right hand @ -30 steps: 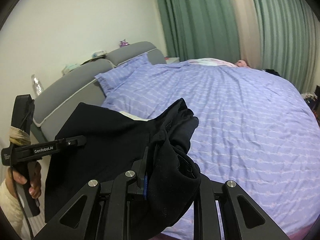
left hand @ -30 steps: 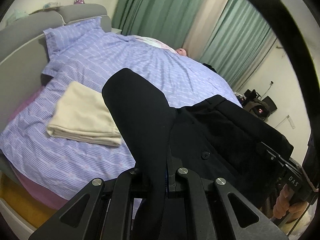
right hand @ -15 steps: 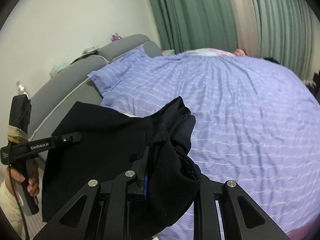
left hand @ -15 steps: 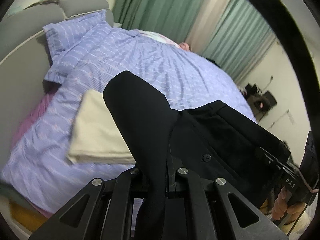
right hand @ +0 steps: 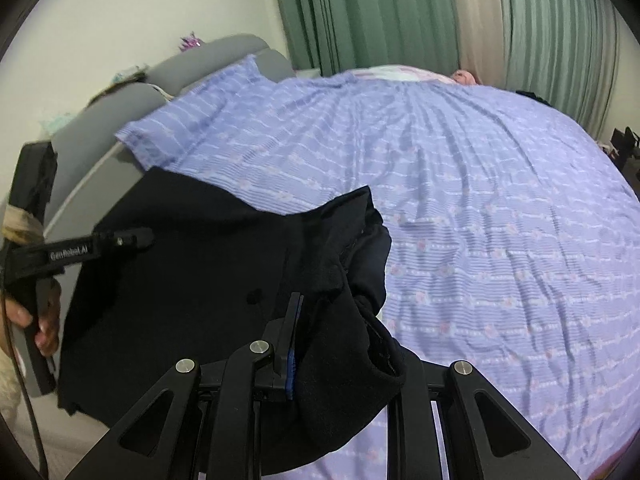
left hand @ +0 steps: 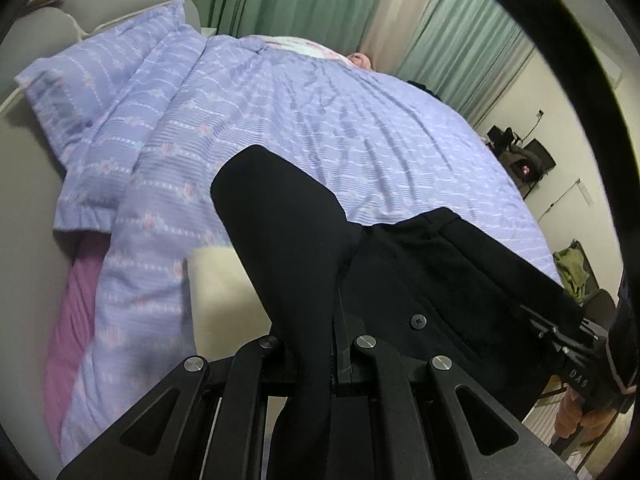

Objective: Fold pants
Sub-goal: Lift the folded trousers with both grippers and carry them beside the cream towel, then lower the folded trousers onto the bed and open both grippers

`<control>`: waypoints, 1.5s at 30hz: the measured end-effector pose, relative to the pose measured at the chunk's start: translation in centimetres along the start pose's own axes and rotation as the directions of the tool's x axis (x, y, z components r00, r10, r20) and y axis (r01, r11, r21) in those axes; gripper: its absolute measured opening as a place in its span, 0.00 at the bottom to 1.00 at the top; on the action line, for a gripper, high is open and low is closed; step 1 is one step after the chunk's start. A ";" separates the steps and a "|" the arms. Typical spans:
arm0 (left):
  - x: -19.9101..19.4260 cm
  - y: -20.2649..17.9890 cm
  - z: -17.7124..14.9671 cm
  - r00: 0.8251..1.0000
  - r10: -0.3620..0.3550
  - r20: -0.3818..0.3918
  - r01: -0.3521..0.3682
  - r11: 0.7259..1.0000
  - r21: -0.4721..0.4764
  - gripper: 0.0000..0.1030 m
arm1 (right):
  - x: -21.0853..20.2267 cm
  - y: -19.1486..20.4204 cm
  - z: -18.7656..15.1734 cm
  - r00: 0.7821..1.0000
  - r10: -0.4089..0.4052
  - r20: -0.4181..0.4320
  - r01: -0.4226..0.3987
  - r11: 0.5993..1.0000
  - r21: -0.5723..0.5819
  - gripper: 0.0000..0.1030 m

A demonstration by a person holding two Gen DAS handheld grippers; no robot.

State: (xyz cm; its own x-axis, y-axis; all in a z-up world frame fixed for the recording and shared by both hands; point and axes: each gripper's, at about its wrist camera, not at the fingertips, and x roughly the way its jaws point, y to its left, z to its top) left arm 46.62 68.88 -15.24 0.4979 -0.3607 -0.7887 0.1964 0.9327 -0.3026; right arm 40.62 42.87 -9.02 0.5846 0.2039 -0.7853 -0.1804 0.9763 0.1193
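Stretching between both tools above a bed covered in a lilac striped quilt [left hand: 360, 140], the black cloth pants [left hand: 440, 280] hang in the air. The left gripper [left hand: 334, 320] pinches one waistband corner; the right gripper [right hand: 316, 320] is clamped on bunched fabric at the other end. A cream folded textile [left hand: 224, 300], perhaps a towel, lies partly hidden below, beside a matching pillow [left hand: 100, 100].

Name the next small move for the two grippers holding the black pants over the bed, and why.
Probably lower the black pants flat onto the purple bedspread. Left gripper and right gripper each clamp one end, the cloth hangs stretched between them above the bed, unfolded.
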 end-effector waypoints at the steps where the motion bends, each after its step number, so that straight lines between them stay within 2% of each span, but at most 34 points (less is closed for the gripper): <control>1: 1.1 0.5 0.7 1.000 0.007 -0.009 -0.007 1.000 0.009 0.09 | 1.2 0.1 0.3 1.000 -0.015 -0.017 0.015 1.000 0.003 0.20; 6: 6.5 2.5 2.3 0.997 0.030 -0.064 -0.027 0.999 0.047 0.10 | 6.7 0.5 0.7 0.994 -0.080 -0.079 0.078 0.997 -0.020 0.20; 10: 11.4 4.3 1.0 0.978 0.118 -0.170 -0.109 0.992 0.063 0.15 | 10.6 -0.4 -1.0 0.977 -0.118 -0.180 0.123 0.992 0.020 0.21; 11: 12.4 5.0 0.3 0.970 0.144 -0.198 -0.134 0.989 0.062 0.19 | 11.4 -0.7 -1.7 0.971 -0.116 -0.209 0.125 0.992 0.032 0.21; 14: 12.8 6.3 -1.0 0.963 0.146 -0.228 -0.145 0.989 0.020 0.31 | 12.6 -1.1 -3.3 0.960 -0.095 -0.264 0.113 0.992 0.053 0.22; 16: 12.6 6.5 -1.6 0.959 0.164 -0.231 -0.163 0.986 0.026 0.38 | 12.7 -1.0 -4.2 0.954 -0.083 -0.287 0.103 0.993 0.054 0.23; 18: 12.0 6.0 -1.8 0.949 0.226 -0.221 -0.219 0.974 0.055 0.46 | 12.6 -1.2 -4.7 0.951 -0.081 -0.299 0.102 0.993 0.057 0.27; 19: 11.6 5.7 -1.9 0.944 0.255 -0.211 -0.246 0.967 0.071 0.47 | 12.7 -1.4 -5.0 0.945 -0.068 -0.320 0.095 0.993 0.068 0.32; 20: 11.0 5.3 -2.0 0.933 0.302 -0.197 -0.288 0.953 0.094 0.52 | 12.9 -1.6 -5.1 0.940 -0.064 -0.335 0.094 0.993 0.074 0.43; 22: 10.0 4.6 -2.3 0.920 0.350 -0.177 -0.329 0.935 0.134 0.59 | 12.8 -2.5 -5.9 0.919 -0.115 -0.378 0.149 0.987 0.062 0.54; 23: 9.3 4.1 -2.5 0.918 0.360 -0.167 -0.337 0.930 0.149 0.60 | 12.6 -2.7 -6.2 0.918 -0.124 -0.377 0.158 0.985 0.061 0.56; 26: 7.5 2.6 -2.7 0.919 0.374 -0.126 -0.345 0.916 0.206 0.65 | 10.7 -3.9 -7.1 0.916 -0.154 -0.371 0.188 0.981 0.058 0.57; 28: 5.7 0.4 -3.5 0.926 0.366 -0.095 -0.337 0.912 0.233 0.66 | 8.5 -4.8 -7.5 0.923 -0.165 -0.347 0.194 0.980 0.049 0.60; 32: 1.5 -4.5 -4.5 0.945 0.325 -0.033 -0.314 0.931 0.188 0.74 | 2.6 -6.5 -7.5 0.950 -0.175 -0.257 0.192 0.980 0.042 0.75; 36: -2.6 -11.1 -5.2 0.956 0.290 0.039 -0.292 0.943 0.157 0.79 | -4.4 -8.7 -7.1 0.975 -0.166 -0.148 0.176 0.982 0.060 0.83; 39: -5.6 -16.9 -6.0 0.956 0.274 0.108 -0.289 0.946 0.151 0.81 | -9.8 -10.9 -6.5 0.984 -0.164 -0.063 0.167 0.984 0.057 0.87; 43: -8.8 -24.1 -7.0 0.946 0.262 0.189 -0.288 0.949 0.126 0.86 | -17.0 -14.0 -5.5 0.985 -0.166 0.055 0.164 0.985 0.045 0.88; 45: -10.3 -28.5 -7.7 0.939 0.251 0.236 -0.284 0.952 0.116 0.92 | -20.0 -15.5 -5.3 0.982 -0.158 0.103 0.155 0.987 0.034 0.89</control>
State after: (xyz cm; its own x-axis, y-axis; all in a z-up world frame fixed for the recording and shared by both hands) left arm 29.35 46.08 -2.65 0.7158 -0.1054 -0.6903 0.1437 0.9896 -0.0022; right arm 27.52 23.33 1.61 0.6838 0.0532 -0.7278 -0.0602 0.9981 0.0164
